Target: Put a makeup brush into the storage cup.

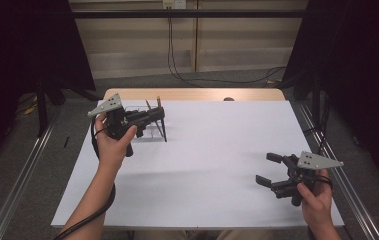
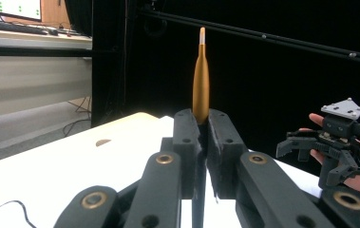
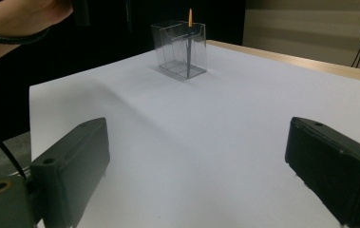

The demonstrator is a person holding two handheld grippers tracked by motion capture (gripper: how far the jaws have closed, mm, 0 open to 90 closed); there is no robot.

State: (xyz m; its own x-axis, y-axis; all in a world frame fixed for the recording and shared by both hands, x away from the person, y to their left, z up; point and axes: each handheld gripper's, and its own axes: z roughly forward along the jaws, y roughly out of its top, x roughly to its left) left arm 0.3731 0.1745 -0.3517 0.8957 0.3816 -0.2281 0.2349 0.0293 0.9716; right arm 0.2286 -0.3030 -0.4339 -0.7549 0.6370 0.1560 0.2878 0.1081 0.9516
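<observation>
We find the left gripper (image 1: 158, 116) held over the far left of the white worktop (image 1: 212, 150), its fingers (image 2: 186, 142) pinching the lower end of a slim golden-brown brush handle (image 2: 200, 80). In the left gripper view the handle rises upright from between the fingers, long axis vertical, its pale tapered tip pointing up; what hangs below the grip is hidden. In the right gripper view the clear plastic box (image 3: 180, 50) stands on the worktop at the far left corner, with an orange tip showing above its rim and a thin dark shaft inside.

We judge the handle light, stiff and smooth, so liable to slip or swing if gripped loosely. Its widest part, just above the present grip, looks the surest hold. The thin-walled box seems light enough to tip if knocked.

The right gripper (image 1: 268, 169) rests near the right edge, fingers spread, holding nothing
</observation>
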